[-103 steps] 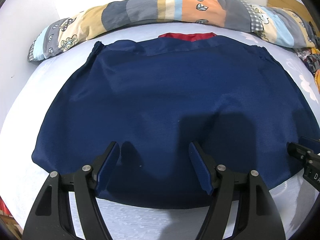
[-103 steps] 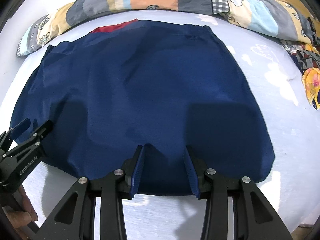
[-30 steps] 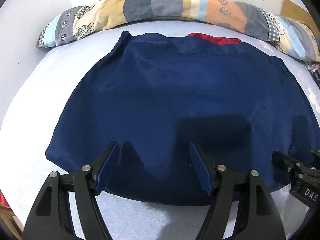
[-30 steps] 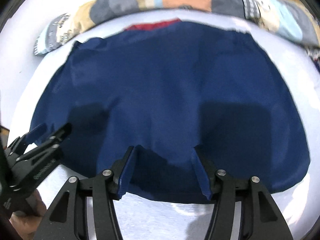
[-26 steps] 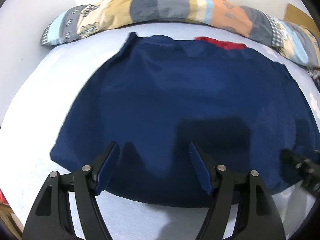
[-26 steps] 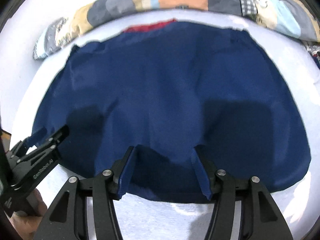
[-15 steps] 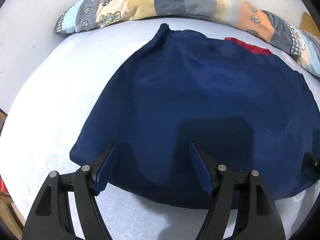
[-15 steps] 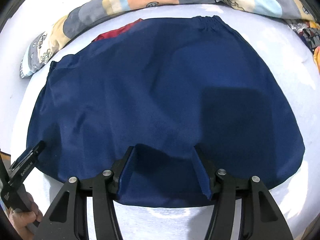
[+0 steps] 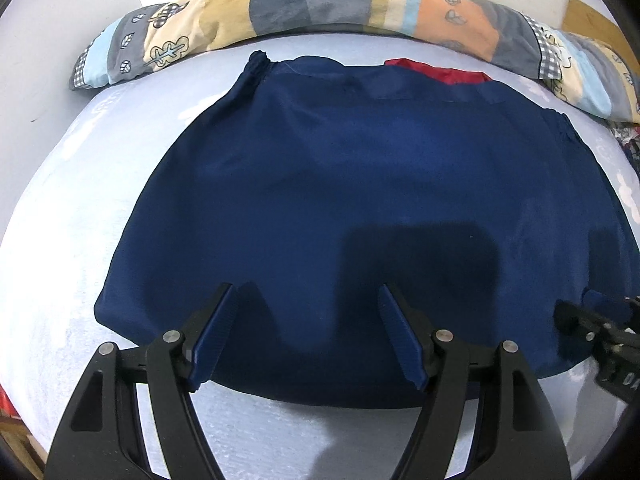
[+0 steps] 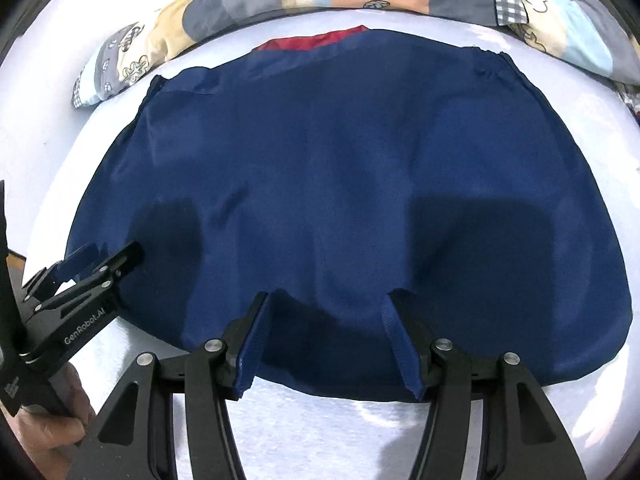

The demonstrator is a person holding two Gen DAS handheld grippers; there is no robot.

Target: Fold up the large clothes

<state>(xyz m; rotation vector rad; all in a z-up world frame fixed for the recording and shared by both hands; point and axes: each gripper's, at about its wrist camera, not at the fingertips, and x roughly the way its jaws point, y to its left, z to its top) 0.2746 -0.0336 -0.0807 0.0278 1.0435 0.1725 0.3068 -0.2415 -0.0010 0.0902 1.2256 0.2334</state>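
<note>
Navy garment [image 9: 360, 184] lies spread flat across a pale blue bed sheet [image 9: 60, 240], its gathered far edge toward a long patchwork bolster [image 9: 320, 4] that runs along the white wall [image 9: 48, 12] at the head of the bed. A strip of red lining [image 9: 436, 71] peeks out at the garment's far edge, just short of the bolster. In the left wrist view, the left gripper [image 9: 308, 320] hangs over the garment's near hem with its jaws standing wide apart, the blue pads [image 9: 214, 330] clear of the cloth and nothing between them; its shadow falls on the fabric ahead. At the right edge of that view the tip of the right gripper [image 9: 592, 320] comes in over the near right corner of the garment. In the right wrist view, the right gripper [image 10: 326, 324] is likewise poised over the near hem with its jaws parted and holding nothing, the fabric lying flat beneath and beyond its pads. To its left, the left gripper [image 10: 92, 264] reaches over the garment's near left corner, and a person's hand [image 10: 48, 428] grips its handle at the lower left corner of the frame. A wooden board [image 9: 600, 20] leans at the far right behind the bolster, and patterned cloth [image 9: 628, 148] shows at the right margin of the bed.
</note>
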